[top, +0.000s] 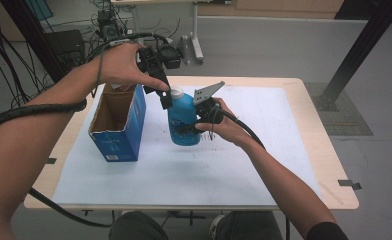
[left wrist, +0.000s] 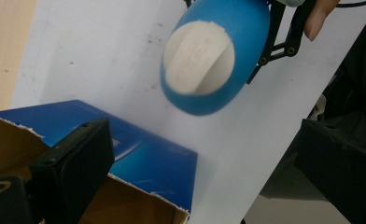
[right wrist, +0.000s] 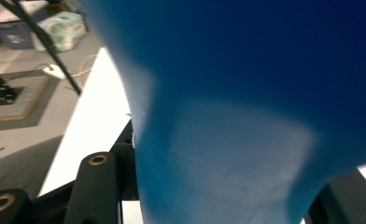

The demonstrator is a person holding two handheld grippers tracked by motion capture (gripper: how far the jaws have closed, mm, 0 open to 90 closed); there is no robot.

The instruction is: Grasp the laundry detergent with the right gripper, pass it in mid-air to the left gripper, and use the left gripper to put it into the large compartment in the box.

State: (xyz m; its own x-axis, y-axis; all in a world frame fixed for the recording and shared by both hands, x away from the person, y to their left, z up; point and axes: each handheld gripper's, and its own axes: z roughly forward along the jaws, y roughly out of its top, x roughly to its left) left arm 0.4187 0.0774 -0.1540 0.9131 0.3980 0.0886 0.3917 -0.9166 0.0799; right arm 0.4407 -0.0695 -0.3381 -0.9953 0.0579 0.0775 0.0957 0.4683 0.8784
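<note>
A blue plastic bottle (top: 184, 120) with a white cap (top: 176, 93) stands upright near the middle of the white sheet. My right gripper (top: 186, 130) is shut on the bottle's lower body from the right, and in the right gripper view the blue wall (right wrist: 242, 116) sits between the jaws. My left gripper (top: 165, 98) hangs just left of and above the cap, pointing down. Its jaws are open with nothing between them. The left gripper view looks down on the cap (left wrist: 197, 58) and the bottle (left wrist: 232, 28).
An open blue cardboard box (top: 116, 125) stands left of the bottle, close under my left hand; its open top appears in the left gripper view (left wrist: 139, 154). The white sheet (top: 209, 175) covers the wooden table. Cables and equipment lie on the floor beyond the far edge.
</note>
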